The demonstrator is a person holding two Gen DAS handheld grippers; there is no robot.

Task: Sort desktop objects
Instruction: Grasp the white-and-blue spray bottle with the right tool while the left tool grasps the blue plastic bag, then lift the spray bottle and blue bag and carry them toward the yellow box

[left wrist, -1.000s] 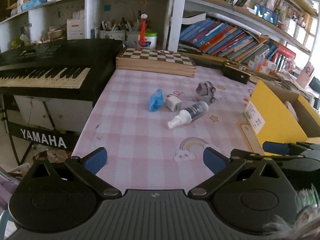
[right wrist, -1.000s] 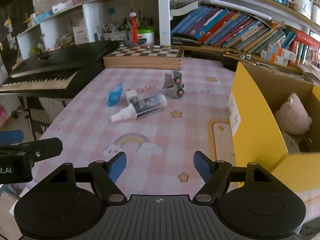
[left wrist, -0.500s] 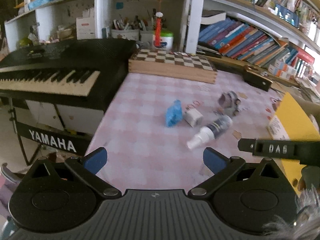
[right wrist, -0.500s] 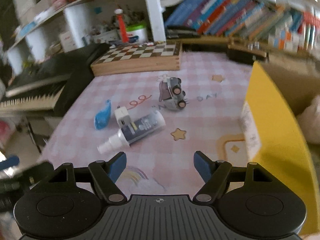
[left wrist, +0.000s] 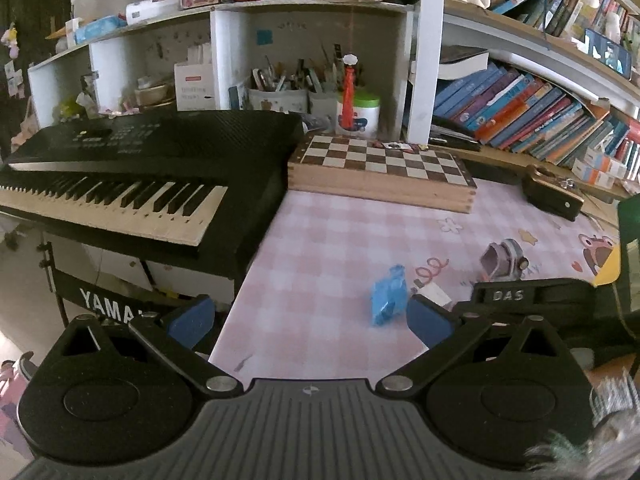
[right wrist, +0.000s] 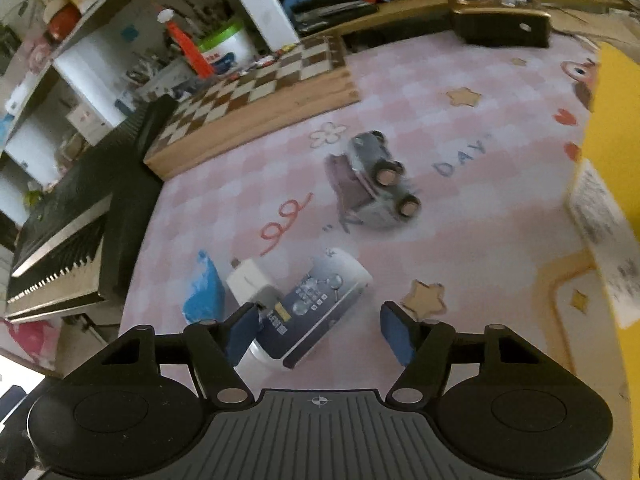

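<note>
A white spray bottle [right wrist: 316, 300] with a dark label lies on the pink checked tablecloth [right wrist: 440, 240]. My right gripper [right wrist: 318, 332] hangs low over it, its jaws closing with the bottle's lower half between them. The left pad is at the bottle's neck; the right pad stands apart from it. A white charger cube [right wrist: 250, 282] and a blue packet [right wrist: 202, 290] lie just left of the bottle, and a grey toy car [right wrist: 374, 184] lies on its side beyond. My left gripper [left wrist: 308, 322] is open and empty over the table's left edge, near the blue packet [left wrist: 386, 296].
A yellow cardboard box [right wrist: 612, 120] stands at the right. A wooden chessboard box [left wrist: 380, 164] and a black case [left wrist: 552, 196] lie at the back. A black keyboard [left wrist: 120, 184] borders the table's left side. The right tool's black body [left wrist: 532, 296] hides the bottle in the left wrist view.
My right gripper has come forward and down over the spray bottle, rolled, and its jaws have narrowed. My left gripper has shifted left toward the keyboard side.
</note>
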